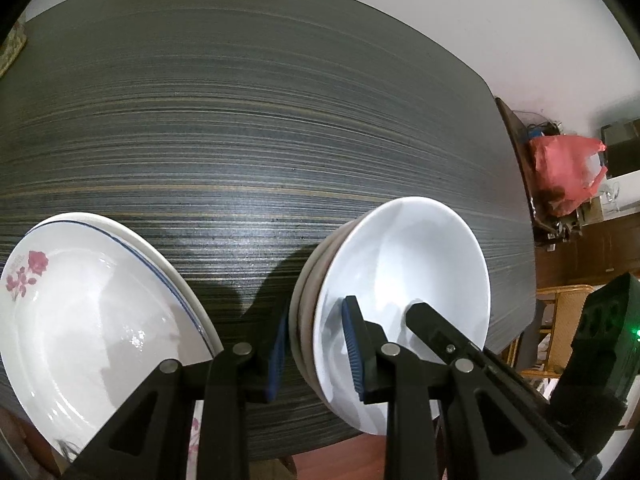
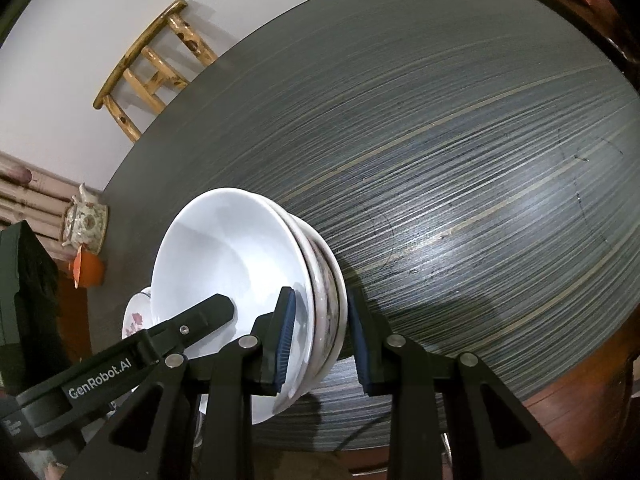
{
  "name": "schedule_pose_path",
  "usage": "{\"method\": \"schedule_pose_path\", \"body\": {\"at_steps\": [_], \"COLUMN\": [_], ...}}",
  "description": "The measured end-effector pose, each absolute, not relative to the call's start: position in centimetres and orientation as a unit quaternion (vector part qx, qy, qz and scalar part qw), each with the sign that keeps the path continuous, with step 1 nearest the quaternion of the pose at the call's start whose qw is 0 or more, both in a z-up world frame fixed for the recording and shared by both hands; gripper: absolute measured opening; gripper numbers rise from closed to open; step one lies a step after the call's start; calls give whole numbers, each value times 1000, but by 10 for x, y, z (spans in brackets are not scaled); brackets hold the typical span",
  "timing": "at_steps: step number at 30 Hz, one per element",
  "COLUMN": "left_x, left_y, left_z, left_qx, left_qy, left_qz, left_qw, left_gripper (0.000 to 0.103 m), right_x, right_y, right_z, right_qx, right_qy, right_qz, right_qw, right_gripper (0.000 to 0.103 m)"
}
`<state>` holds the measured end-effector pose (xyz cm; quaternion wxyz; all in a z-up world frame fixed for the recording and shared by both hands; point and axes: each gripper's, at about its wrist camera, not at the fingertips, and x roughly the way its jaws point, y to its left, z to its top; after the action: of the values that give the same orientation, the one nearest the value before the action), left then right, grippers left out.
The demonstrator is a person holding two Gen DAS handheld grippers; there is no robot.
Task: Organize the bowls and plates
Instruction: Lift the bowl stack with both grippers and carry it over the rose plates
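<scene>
- Bowls [image 1: 400, 280] stood nested in one stack at the near edge of the table [image 1: 240, 120], a plain white one on top and at least two patterned ones under it.
- Left gripper [image 1: 318, 354] straddled the stack's rim on one side, one pad inside the top bowl and the other against the outer wall; its fingers looked clamped on the stack.
- Right gripper [image 2: 324, 344] gripped the opposite rim the same way, a pad inside the white bowl and one outside, so both hands seemed to share the load.
- Whether the stack rested on the table or hung just above it, I could not tell; it sat tilted in both views.
- Plates [image 1: 100, 312] lay just left of the bowls, also piled: a rose-printed one on top with a blue-rimmed edge showing beneath.
- Judging by this, the sorting seemed mostly done, since like sat with like and the rest of the table showed no loose crockery.
- What seemed left was setting the bowl stack down squarely and letting go, and perhaps straightening the plates.
</scene>
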<state>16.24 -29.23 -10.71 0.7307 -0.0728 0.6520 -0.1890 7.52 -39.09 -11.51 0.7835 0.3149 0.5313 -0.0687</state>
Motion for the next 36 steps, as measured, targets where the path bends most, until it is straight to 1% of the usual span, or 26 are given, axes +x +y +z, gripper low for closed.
{"method": "schedule_pose_path", "body": {"at_steps": [36], "left_x": [166], "left_y": [-283], "left_z": [-101], "left_qx": [-66], "left_qy": [641], "left_qz": [-199], "left_qw": [738], "left_gripper": [27], "right_x": [77], "right_y": [-378], "right_z": [-107], "right_qx": [284], "right_qy": [532], "right_qz": [-75], "right_qw": [794], "right_gripper": [25]}}
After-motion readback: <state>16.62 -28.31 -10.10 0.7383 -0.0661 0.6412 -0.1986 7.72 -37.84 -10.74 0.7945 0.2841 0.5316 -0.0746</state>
